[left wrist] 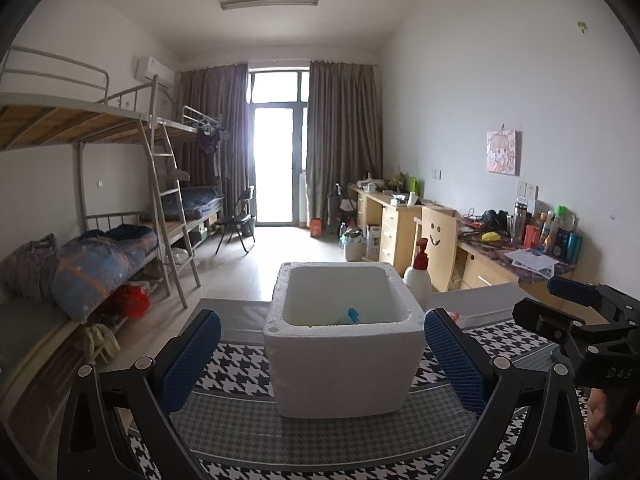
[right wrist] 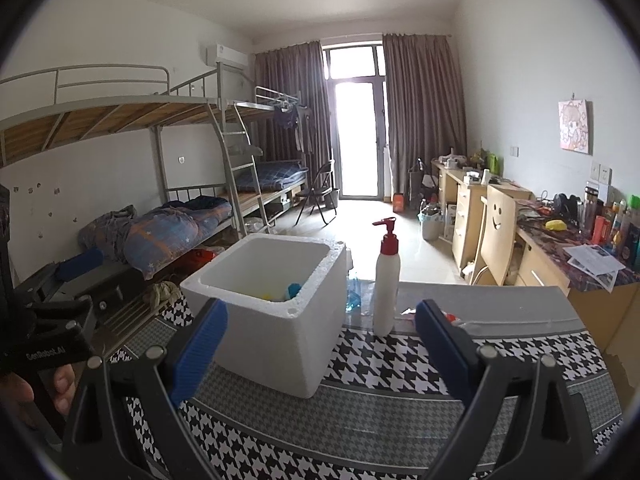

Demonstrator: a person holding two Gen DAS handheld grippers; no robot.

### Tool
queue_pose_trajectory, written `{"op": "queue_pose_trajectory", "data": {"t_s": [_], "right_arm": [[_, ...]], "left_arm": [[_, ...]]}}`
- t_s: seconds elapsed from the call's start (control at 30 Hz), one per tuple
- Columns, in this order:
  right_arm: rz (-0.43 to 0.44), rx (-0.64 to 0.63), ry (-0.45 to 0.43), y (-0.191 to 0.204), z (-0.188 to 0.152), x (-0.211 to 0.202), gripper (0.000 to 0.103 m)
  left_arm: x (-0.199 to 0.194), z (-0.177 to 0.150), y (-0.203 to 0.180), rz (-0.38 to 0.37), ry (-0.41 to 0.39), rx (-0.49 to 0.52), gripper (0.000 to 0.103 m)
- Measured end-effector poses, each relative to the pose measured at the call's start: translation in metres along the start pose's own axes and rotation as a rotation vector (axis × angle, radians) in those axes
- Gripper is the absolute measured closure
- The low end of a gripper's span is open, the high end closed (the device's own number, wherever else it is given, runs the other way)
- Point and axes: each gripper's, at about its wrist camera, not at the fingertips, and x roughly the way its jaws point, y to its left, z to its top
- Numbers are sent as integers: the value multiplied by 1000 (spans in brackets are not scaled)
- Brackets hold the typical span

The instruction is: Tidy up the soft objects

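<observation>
Standing on a houndstooth-patterned cloth [left wrist: 240, 364] that covers the table, a white styrofoam box [left wrist: 344, 364] sits open-topped dead ahead of the left gripper [left wrist: 322, 354], at its twelve o'clock. That gripper's blue-padded fingers [left wrist: 192, 354] are spread wide with nothing between them, one on each side of the box in the view, without touching it. In the left wrist view a light blue soft object [left wrist: 352, 315] peeks over the near rim inside the box, with a sliver of something yellow beside it; what either item is cannot be told.

From the right wrist view, the same box [right wrist: 276, 324] lies at about eleven o'clock of the right gripper [right wrist: 320, 340], whose jaws are likewise wide apart and empty. Inside it show a yellow soft item [right wrist: 267, 294] and a blue one [right wrist: 295, 289]. A white pump bottle with a red top [right wrist: 387, 280] stands upright on the cloth just right of the box, at one o'clock. Behind the box lies a crumpled clear plastic piece with blue parts [right wrist: 354, 294]. At nine o'clock the other gripper appears, held by a hand [right wrist: 60, 390] at the lower left edge.
</observation>
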Motion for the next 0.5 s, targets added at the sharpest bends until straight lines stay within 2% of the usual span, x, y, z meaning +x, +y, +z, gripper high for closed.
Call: {"op": "queue_pose_trajectory", "data": {"t_s": [0.5], "right_arm": [[-29, 19, -37, 1, -18, -33, 6]], "left_arm": [[-27, -10, -15, -28, -35, 25, 1]]}}
